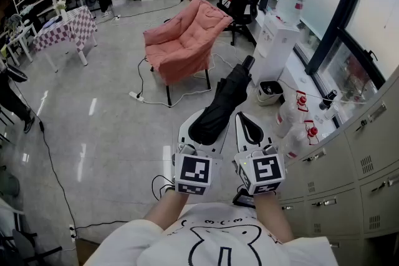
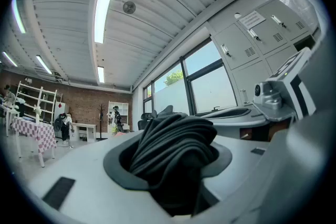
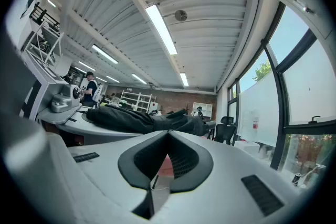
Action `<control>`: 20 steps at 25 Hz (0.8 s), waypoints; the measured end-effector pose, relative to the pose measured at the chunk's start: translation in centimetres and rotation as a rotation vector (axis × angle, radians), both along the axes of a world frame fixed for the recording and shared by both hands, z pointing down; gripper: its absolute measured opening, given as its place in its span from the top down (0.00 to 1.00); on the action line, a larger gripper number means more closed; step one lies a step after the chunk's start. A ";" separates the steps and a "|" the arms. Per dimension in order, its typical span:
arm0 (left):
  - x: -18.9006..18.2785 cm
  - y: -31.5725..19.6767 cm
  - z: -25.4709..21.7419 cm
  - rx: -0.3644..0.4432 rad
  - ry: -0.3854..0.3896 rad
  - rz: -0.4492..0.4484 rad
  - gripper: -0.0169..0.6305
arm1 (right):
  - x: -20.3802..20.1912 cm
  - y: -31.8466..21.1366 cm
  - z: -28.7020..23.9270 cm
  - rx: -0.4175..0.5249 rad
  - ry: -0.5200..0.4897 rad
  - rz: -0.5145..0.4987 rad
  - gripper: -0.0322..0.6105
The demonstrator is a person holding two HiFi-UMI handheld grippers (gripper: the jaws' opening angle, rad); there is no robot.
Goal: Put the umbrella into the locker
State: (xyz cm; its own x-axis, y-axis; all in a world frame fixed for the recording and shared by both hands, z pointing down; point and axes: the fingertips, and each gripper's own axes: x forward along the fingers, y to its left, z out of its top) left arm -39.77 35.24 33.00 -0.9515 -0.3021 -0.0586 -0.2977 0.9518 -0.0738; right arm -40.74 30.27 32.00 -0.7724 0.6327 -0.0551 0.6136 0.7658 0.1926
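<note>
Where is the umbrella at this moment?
In the head view the black folded umbrella is centre frame, clamped in the left gripper, with the right gripper just to its right and the pink armchair ahead.

Left hand-held gripper (image 1: 201,131) clamps the umbrella (image 1: 224,99); right hand-held gripper (image 1: 248,124) is closed, empty.

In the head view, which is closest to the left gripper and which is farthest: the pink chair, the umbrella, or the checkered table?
1. umbrella: clamped in the left gripper itself.
2. pink chair: ahead, mid-floor.
3. checkered table: far back, on the left.
</note>
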 end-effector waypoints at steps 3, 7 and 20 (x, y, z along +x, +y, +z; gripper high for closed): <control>-0.4 -0.2 -0.6 0.007 -0.012 0.008 0.60 | -0.3 -0.3 -0.2 0.007 -0.004 0.003 0.93; -0.7 -0.6 -0.9 0.007 -0.022 0.018 0.60 | -0.5 -1.0 -0.4 0.010 -0.005 0.014 0.93; -0.4 -2.8 -1.2 0.045 -0.012 0.117 0.60 | 1.0 -3.6 -0.7 0.013 -0.020 0.101 0.93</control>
